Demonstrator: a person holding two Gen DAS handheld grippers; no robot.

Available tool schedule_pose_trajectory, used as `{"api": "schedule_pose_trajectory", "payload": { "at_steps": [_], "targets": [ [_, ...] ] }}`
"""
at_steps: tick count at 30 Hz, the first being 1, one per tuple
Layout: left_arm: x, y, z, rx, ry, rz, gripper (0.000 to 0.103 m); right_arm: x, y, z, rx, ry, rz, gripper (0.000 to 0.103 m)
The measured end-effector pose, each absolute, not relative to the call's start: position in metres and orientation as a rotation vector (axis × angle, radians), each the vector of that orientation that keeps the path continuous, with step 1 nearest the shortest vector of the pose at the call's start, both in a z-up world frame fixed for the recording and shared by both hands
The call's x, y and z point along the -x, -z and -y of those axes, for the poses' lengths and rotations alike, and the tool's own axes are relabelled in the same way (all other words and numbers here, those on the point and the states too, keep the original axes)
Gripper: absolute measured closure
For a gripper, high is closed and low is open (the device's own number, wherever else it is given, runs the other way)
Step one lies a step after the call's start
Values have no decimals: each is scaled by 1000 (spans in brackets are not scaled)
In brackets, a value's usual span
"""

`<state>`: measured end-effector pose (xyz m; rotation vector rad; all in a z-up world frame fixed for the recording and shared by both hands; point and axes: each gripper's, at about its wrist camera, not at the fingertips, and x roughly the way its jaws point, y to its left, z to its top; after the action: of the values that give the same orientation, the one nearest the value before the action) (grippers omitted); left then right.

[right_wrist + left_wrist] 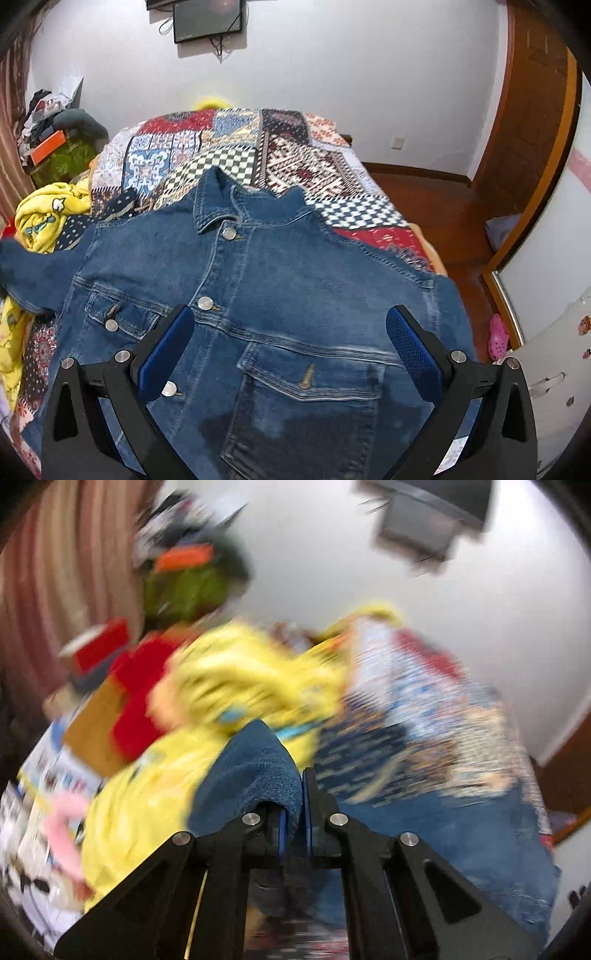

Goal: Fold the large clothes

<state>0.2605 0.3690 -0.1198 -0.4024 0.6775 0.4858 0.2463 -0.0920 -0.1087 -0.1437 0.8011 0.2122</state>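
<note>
A blue denim jacket with metal buttons (258,295) lies front-up, collar away from the camera, on a bed covered by a multicoloured patchwork quilt (295,158). The right gripper (290,332) hovers above its chest, jaws spread wide and empty. The left gripper (293,805) has its jaws clenched on a fold of the jacket's denim; that view is motion-blurred. A crumpled yellow printed cloth (44,218) lies beside the jacket's sleeve.

Your left gripper (295,812) is matte black plastic, its angular linkage arms pinned with round silver screws, its pads blue, a thin brass-coloured rod along one arm. Your right gripper (290,347) matches: black triangular cut-out arms, silver screws, textured blue pads (413,354).
</note>
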Motion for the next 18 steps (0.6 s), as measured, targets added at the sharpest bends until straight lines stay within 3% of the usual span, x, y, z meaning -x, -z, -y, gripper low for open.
{"api": "schedule_pose_trajectory", "payload": {
  "at_steps": [5,9,14,18],
  "targets": [
    [-293,46,-271,317,-250,-550,97,-239,97,113,123,-210,-765,0],
    [-327,32,-181,272,-61,-545,97,-233,90,132,91,-215,-746,0],
    [-371,71,-76,200,109,-687,97,-227,86,158,51,-224,-748,0],
    [-398,142,-6,132,191,-906,97,-223,89,177,21,-228,-772,0]
  ]
}}
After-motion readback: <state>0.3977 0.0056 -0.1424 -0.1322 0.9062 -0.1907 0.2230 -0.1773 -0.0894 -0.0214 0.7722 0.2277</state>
